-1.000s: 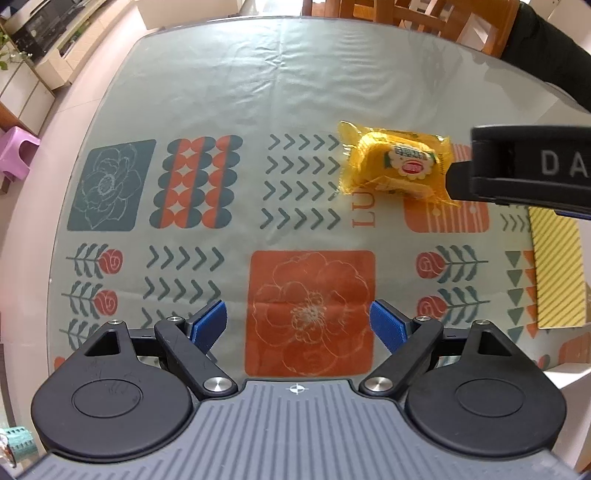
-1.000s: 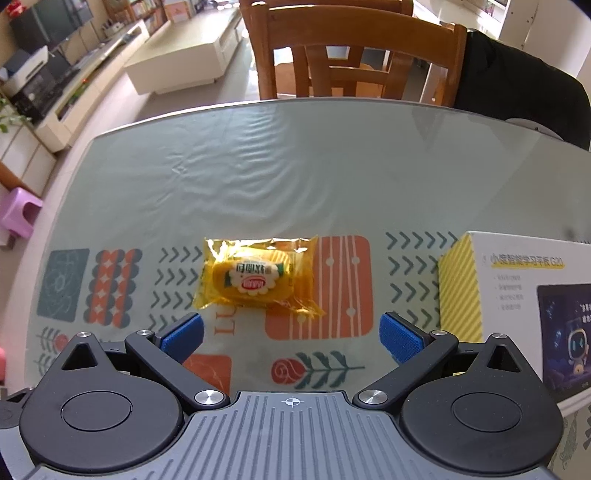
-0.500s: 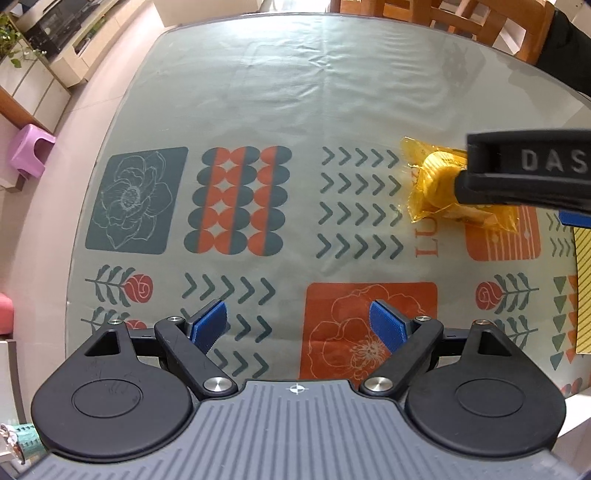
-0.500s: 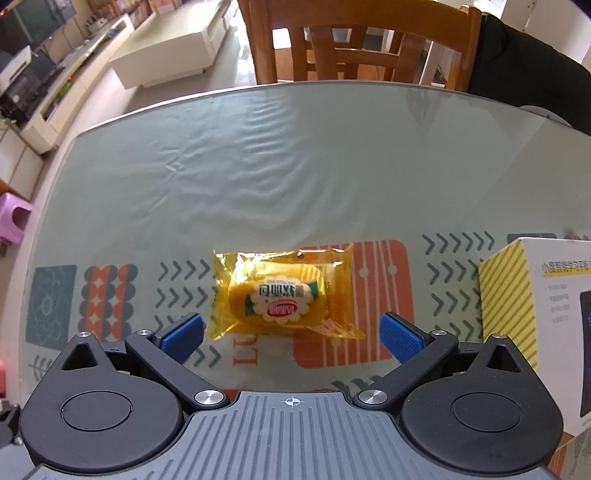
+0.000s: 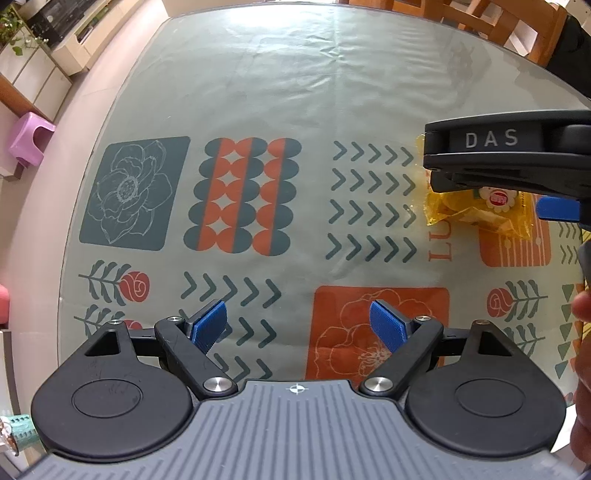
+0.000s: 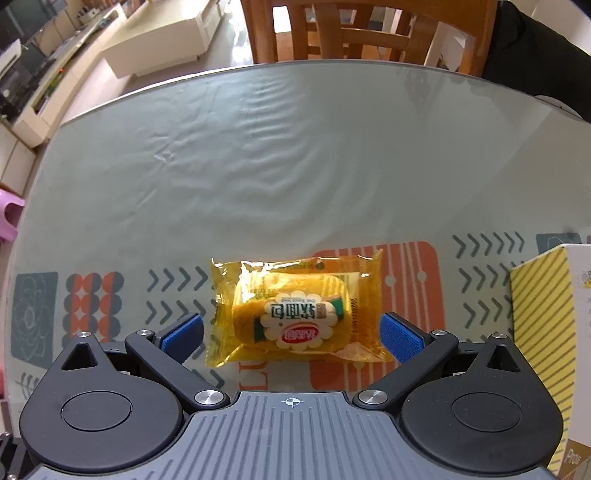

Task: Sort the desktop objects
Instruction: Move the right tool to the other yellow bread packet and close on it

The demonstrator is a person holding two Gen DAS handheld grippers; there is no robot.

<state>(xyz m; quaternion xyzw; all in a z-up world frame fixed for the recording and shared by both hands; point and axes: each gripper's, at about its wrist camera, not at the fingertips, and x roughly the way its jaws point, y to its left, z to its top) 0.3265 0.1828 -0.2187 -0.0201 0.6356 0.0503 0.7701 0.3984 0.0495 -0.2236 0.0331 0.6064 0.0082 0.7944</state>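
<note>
- The table (image 6: 295, 155) carries a patterned cloth under a clear cover; its far edge curves in front of a wooden chair (image 6: 369, 33), and its left edge curves above the floor, where a purple stool (image 5: 29, 138) stands.
- Far half of the table is bare cloth from left edge to right edge, as the right wrist view shows.
- A yellow-striped box (image 6: 546, 332) stands at the right edge of the table, near the right gripper's right finger and apart from it.
- The yellow snack packet (image 6: 295, 314) lies flat on the cloth, partly on an orange striped panel, roughly midway between the left edge and the box.
- Right gripper (image 6: 291, 336) is held low over the table, pointing toward the far edge. Its jaws are spread, one blue pad on each side of the packet. The left pad (image 6: 183, 334) shows a narrow gap to the wrapper; whether the right pad touches the wrapper edge cannot be told.
- Left gripper (image 5: 299, 325) hovers over the near-left part of the table, above a chevron print and an orange flower panel. Its jaws are spread with nothing between them.
- In the left wrist view the right gripper's black body crosses over the packet (image 5: 476, 210) at the right side.
</note>
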